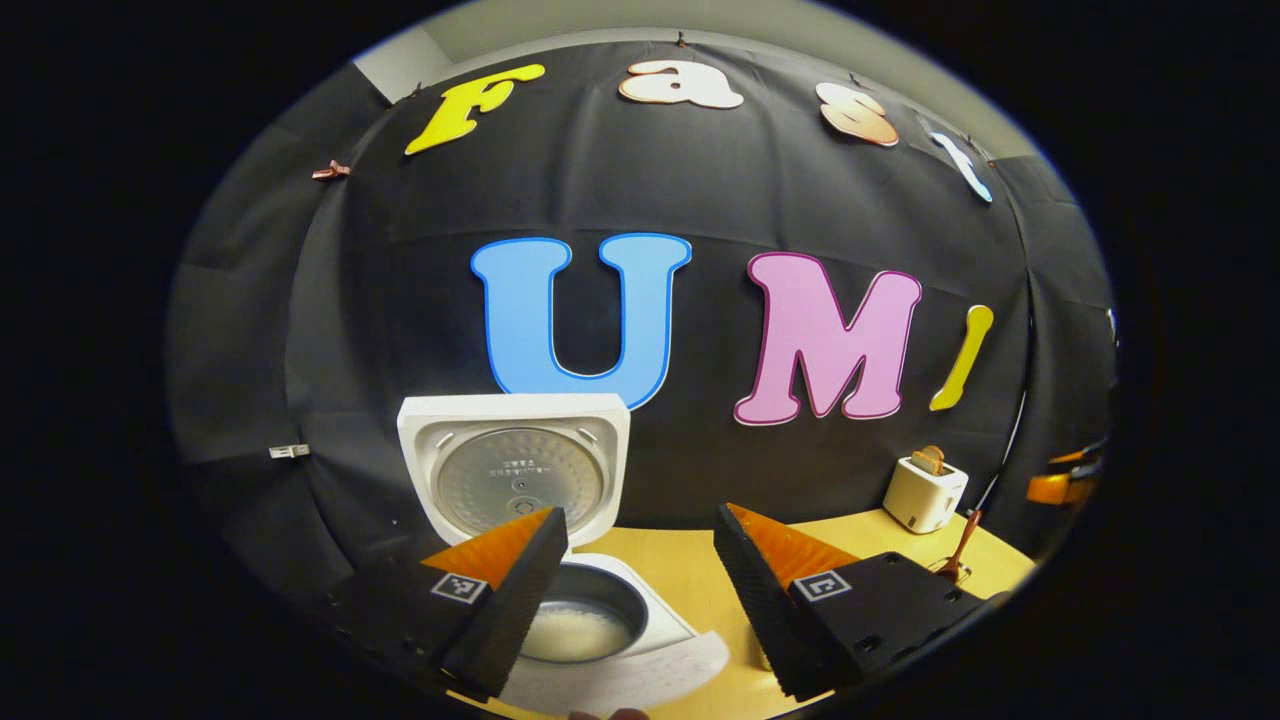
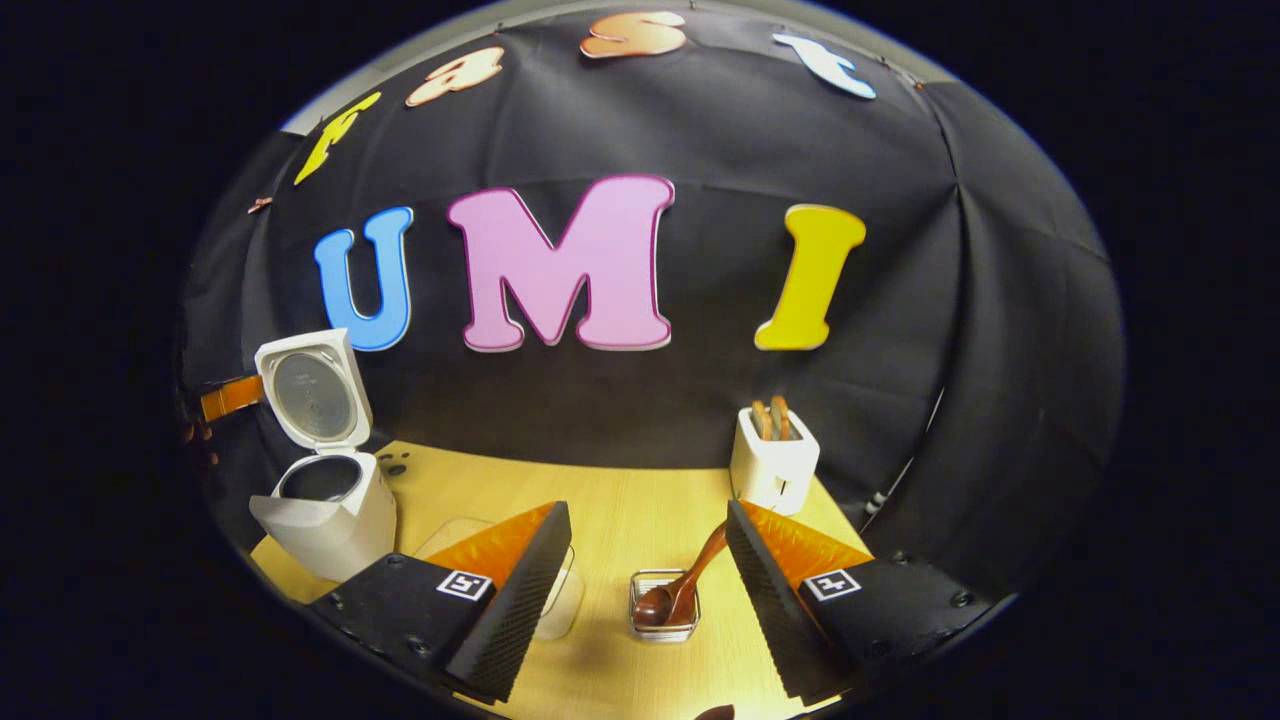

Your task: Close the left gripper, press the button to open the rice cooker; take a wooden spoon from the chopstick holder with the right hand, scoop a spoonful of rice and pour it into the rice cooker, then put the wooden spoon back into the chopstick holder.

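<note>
Rice lies pale in the dark inner pot of the white rice cooker, whose lid stands upright. Both the left gripper and the right gripper have their fingers spread wide, holding nothing. On the yellow wooden tabletop a dark brown wooden spoon leans bowl-down in a small clear square holder, between the right fingers. I judge the spoon light, stiff and smooth; taking hold at mid-handle, above the holder's rim, seems best.
</note>
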The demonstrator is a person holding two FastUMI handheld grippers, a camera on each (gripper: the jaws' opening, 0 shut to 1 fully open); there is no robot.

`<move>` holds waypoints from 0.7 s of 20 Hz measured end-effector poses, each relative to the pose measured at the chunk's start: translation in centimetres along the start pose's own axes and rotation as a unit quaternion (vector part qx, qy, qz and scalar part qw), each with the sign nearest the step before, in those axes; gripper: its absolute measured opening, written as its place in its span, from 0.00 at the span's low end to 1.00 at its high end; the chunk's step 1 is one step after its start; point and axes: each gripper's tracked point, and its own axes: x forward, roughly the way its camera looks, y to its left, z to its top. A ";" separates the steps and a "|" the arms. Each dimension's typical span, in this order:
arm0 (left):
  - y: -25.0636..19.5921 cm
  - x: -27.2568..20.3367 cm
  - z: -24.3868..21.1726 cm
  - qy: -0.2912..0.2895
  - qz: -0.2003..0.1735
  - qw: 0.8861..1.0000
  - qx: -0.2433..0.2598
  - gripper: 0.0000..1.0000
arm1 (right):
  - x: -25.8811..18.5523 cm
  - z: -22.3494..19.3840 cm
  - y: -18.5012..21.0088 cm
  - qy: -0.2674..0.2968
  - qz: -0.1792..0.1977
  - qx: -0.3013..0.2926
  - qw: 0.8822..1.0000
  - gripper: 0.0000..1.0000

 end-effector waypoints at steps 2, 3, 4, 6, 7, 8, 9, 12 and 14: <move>-1.5 -0.6 0.4 0.007 0.005 1.000 -0.011 0.95 | 1.9 -1.8 -1.5 0.018 0.013 0.023 0.999 0.96; -2.1 -0.9 0.7 0.010 0.011 1.000 -0.011 0.95 | 2.9 -3.1 -2.3 0.029 0.017 0.032 0.999 0.96; -2.6 -1.2 0.8 0.012 0.017 1.000 -0.010 0.95 | 3.9 -4.4 -2.8 0.041 0.022 0.040 0.998 0.96; -4.1 -1.8 1.2 0.015 0.026 1.000 -0.004 0.95 | 5.6 -7.0 -4.0 0.064 0.030 0.053 0.996 0.96; -4.7 -2.3 1.5 0.015 0.027 1.000 -0.001 0.95 | 6.8 -8.1 -4.3 0.070 0.037 0.060 0.995 0.96; -5.2 -2.7 1.6 0.013 0.030 0.999 0.000 0.95 | 7.9 -9.1 -4.4 0.077 0.042 0.065 0.994 0.96; -5.7 -3.1 1.7 0.014 0.034 0.999 -0.003 0.95 | 8.9 -10.0 -4.4 0.083 0.048 0.069 0.993 0.97; -6.3 -4.2 1.2 0.019 0.051 0.998 -0.008 0.95 | 11.9 -11.8 -4.0 0.094 0.064 0.082 0.990 0.96; -6.1 -4.9 0.7 0.025 0.067 0.997 -0.003 0.95 | 13.7 -13.1 -3.2 0.104 0.080 0.089 0.987 0.95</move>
